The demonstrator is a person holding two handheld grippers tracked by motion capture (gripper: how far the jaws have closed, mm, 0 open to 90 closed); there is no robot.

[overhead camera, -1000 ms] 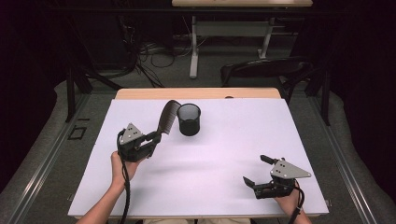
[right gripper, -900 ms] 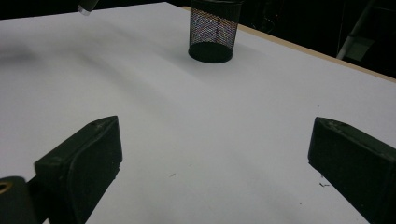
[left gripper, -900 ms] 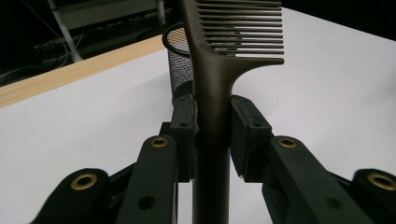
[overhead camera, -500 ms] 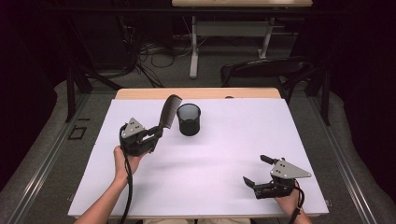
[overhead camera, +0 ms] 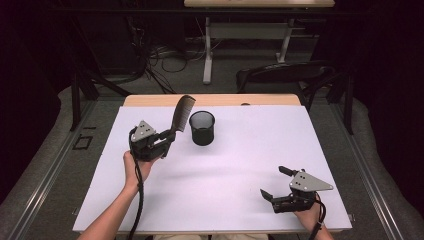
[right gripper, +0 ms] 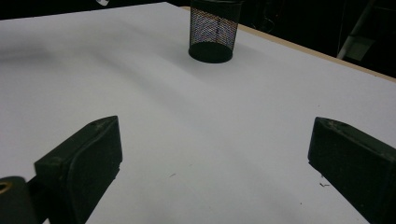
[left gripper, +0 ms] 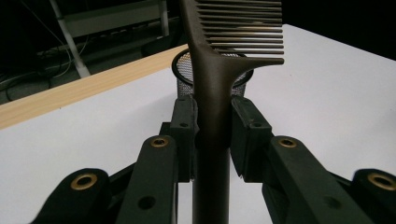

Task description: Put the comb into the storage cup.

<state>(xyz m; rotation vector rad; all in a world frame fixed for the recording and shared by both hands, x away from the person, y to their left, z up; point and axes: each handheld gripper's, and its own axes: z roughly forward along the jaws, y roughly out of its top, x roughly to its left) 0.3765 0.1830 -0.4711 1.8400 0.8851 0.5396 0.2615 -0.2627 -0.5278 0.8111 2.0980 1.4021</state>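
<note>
The left gripper, pinching a dark comb by its handle, had swung it upright and closer to the mesh cup, likely for dropping in, while the right gripper rested spread on the table.

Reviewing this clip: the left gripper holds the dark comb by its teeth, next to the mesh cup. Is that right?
Not quite. The left gripper clamps the comb by its handle; the teeth stand free above the jaws, as the left gripper view shows. The mesh cup is indeed next to it.
</note>
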